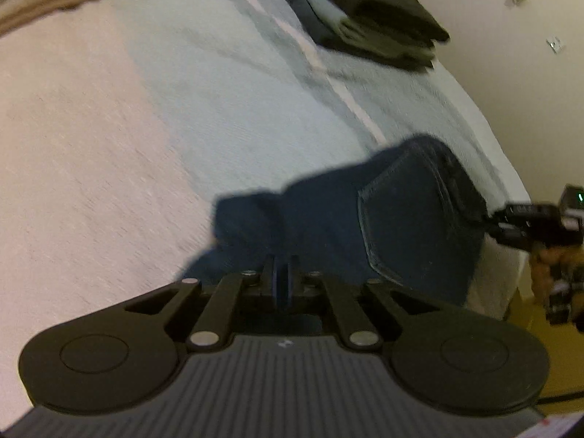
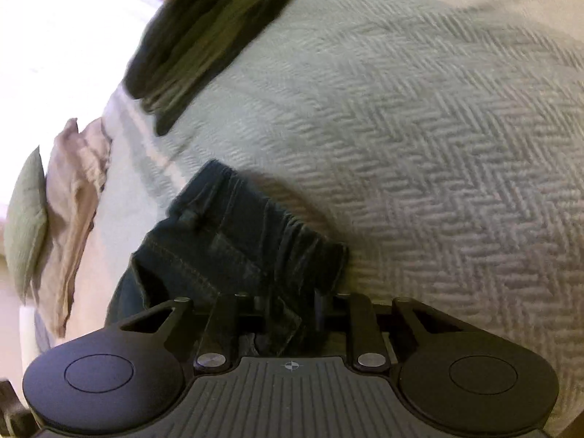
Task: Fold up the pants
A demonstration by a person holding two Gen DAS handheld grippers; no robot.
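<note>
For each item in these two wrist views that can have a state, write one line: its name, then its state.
dark blue jeans: bunched, lifted off the bedspread, gripped at two ends
left gripper: shut on the jeans
right gripper: shut on the jeans
dark folded clothes: folded, stacked on the bedspread
beige garment: unfolded, crumpled

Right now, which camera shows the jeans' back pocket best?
The left wrist view: the pocket faces it whole, stitching visible. The right wrist view shows only the bunched waistband of the jeans, no clear pocket.
</note>
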